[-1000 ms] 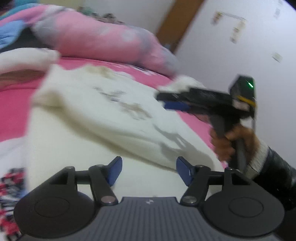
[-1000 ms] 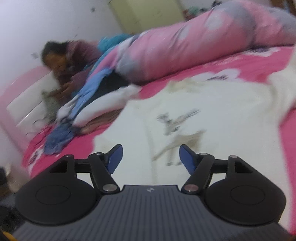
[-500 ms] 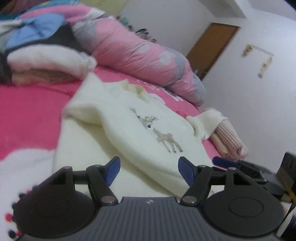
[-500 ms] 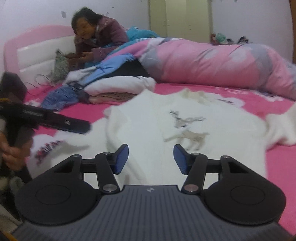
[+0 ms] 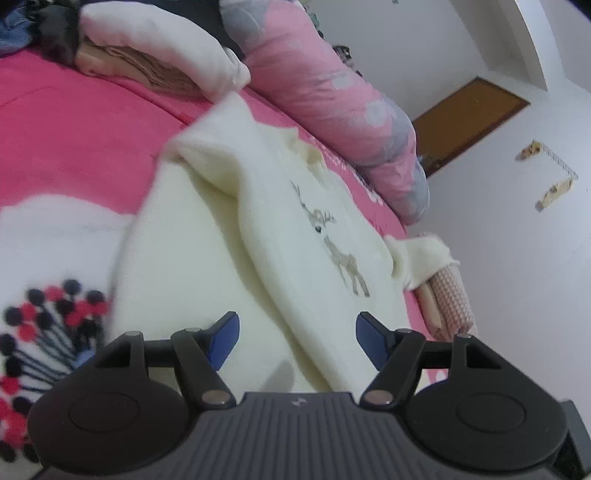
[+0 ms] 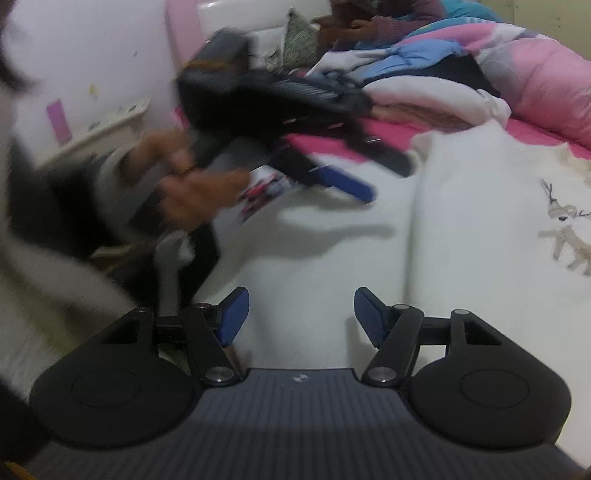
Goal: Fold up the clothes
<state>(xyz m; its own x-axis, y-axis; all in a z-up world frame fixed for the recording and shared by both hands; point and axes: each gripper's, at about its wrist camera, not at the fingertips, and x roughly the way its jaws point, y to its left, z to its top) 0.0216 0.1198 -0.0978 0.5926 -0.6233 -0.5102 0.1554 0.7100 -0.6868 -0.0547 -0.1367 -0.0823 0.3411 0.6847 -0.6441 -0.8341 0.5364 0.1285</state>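
Note:
A cream sweater (image 5: 280, 236) with a deer print (image 5: 343, 258) lies spread on the pink bed sheet (image 5: 74, 129), one side folded over the body. My left gripper (image 5: 297, 339) hovers over its near hem, open, with nothing pressed between the blue pads. In the right wrist view the same sweater (image 6: 461, 229) fills the right half. My right gripper (image 6: 299, 317) is above its near edge; its jaws are opening and grip nothing. A hand (image 6: 192, 199) holds the blurred left gripper (image 6: 373, 177) over the sweater's left sleeve.
Folded clothes (image 5: 159, 48) are stacked at the head of the bed beside a rolled pink duvet (image 5: 332, 92). A folded pink checked garment (image 5: 450, 299) lies past the far sleeve. A person (image 6: 388, 22) sits by the headboard. A bedside table (image 6: 99, 129) stands left.
Both views have rolled and shifted. The left gripper came lower and nearer to the hem. The right gripper swung left, so the left gripper and its hand now loom large; its jaws narrowed, then widened.

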